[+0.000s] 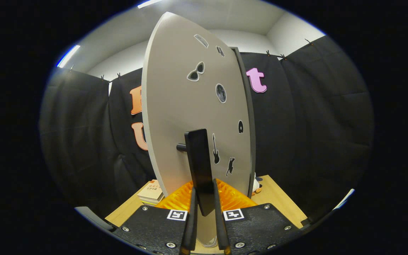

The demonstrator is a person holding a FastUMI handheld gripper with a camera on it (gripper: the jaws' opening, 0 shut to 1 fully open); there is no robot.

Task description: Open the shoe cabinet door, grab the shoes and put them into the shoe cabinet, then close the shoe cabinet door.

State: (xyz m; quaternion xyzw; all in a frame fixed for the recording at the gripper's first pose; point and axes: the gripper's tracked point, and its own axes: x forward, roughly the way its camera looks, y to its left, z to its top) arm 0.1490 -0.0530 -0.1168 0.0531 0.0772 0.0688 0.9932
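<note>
The shoe cabinet door (pixel 175 106) is a tall grey panel with small dark stickers. It stands right in front of me, swung partway out from the cabinet's dark frame (pixel 248 117) behind its right edge. A black bar handle (pixel 198 156) stands off the door on a short post. My gripper (pixel 204 187) is shut on the lower end of this handle, one finger on each side. A bit of something white (pixel 211 243) shows low between the fingers; I cannot tell whether it is a shoe.
The cabinet stands on a wooden tabletop (pixel 278 200). A small stack of books (pixel 151 193) lies left of the door's foot. A small white and orange object (pixel 257 185) sits by the frame's right foot. Black cloth walls surround the table.
</note>
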